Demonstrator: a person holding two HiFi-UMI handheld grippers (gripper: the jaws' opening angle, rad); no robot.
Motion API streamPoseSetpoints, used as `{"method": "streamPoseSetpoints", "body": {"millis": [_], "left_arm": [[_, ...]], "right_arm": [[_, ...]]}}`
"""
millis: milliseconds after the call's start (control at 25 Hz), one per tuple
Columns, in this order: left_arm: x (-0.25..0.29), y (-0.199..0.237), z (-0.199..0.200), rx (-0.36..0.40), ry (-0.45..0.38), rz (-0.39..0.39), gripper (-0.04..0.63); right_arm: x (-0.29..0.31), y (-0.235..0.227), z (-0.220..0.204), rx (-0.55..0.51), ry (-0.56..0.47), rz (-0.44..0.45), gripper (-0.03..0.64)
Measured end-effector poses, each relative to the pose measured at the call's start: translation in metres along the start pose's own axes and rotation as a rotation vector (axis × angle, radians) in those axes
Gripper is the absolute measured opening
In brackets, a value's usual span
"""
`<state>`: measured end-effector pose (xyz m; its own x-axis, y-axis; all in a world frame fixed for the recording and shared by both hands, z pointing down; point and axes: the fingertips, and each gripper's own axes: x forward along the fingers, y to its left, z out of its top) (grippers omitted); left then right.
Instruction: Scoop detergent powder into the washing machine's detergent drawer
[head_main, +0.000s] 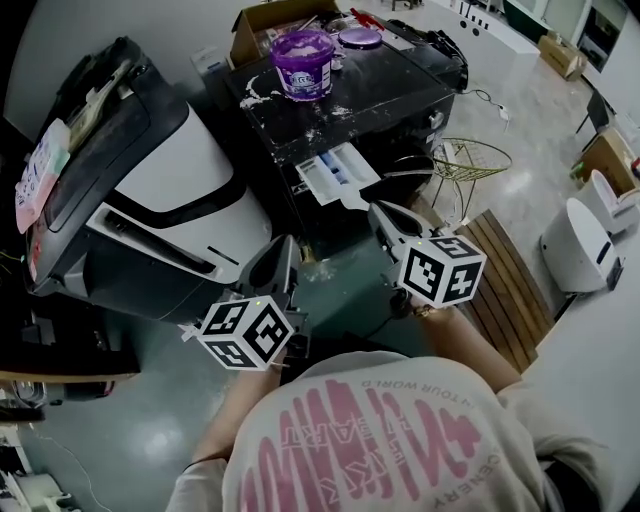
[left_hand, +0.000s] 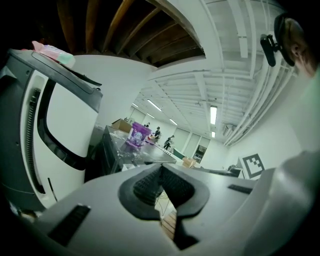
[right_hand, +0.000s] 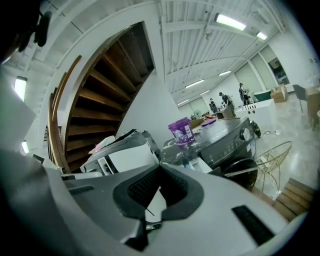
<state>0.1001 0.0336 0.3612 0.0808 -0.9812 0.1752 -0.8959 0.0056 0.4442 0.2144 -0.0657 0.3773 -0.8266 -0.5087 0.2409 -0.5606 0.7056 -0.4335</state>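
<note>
Left tongs (head_main: 282, 247) are pressed together, holding nothing. Beyond them, the purple detergent tub (head_main: 302, 62) stands atop the black washing machine (head_main: 395, 95), whose drawer (head_main: 338, 172) is pulled out. The right tongs (head_main: 381, 212) are likewise closed and empty, near the drawer.

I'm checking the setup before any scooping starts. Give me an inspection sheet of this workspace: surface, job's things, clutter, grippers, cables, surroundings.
Surface: black washing machine top, with spilled white powder on it.
Job's things: purple detergent tub stands open on the top, with its lid beside it; detergent drawer is pulled out; no scoop seen.
Clutter: cardboard box behind the tub.
Grippers: left gripper and right gripper are both shut and empty, held short of the machine.
Cables: black cable on the floor to the right of the machine.
Surroundings: white-and-black appliance at left; wire basket and wooden slats at right.
</note>
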Motion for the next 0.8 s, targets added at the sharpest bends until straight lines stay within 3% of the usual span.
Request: {"method": "streamPoseSetpoints", "body": {"millis": [800], "left_arm": [[0.022, -0.027, -0.023, -0.018, 0.017, -0.011, 0.002]], "right_arm": [[-0.015, -0.034, -0.004, -0.024, 0.039, -0.011, 0.000]]}}
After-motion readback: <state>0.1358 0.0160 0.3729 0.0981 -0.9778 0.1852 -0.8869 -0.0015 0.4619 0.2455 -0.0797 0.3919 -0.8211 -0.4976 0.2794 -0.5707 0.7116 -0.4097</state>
